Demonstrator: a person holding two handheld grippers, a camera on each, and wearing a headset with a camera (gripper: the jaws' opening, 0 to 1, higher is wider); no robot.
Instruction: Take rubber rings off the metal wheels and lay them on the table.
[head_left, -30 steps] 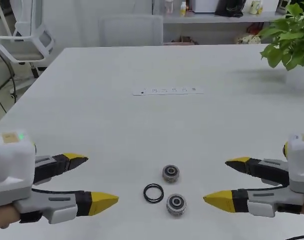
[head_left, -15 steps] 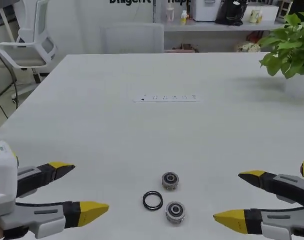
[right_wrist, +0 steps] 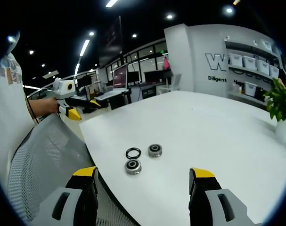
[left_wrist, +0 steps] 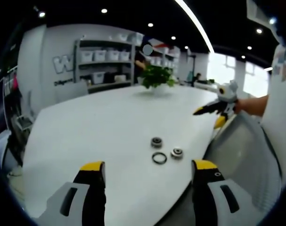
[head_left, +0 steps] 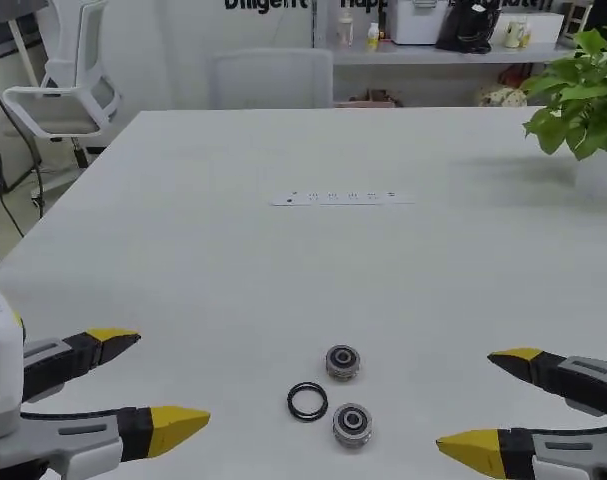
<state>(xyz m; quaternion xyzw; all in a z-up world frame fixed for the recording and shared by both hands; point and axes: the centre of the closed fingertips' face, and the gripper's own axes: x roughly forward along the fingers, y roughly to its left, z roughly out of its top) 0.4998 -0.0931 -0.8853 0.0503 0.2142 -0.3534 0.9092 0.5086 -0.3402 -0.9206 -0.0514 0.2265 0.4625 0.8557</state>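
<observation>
Left gripper (head_left: 173,378) and right gripper (head_left: 465,400) are held spread, empty. A rubber ring (head_left: 307,402) is judged light and stretchy, best pinched at the rim of a wheel (head_left: 352,423).

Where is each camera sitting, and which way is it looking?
Head view: on the person's head, looking forward and down at the table; left tool and right tool poke in below.
Left gripper view: on the left tool, facing across toward the right tool; own jaws and an arm show.
Right gripper view: on the right tool, facing the left tool; own jaws and the other arm show.
Shared: all three see the far wheel, near wheel and rubber ring.
</observation>
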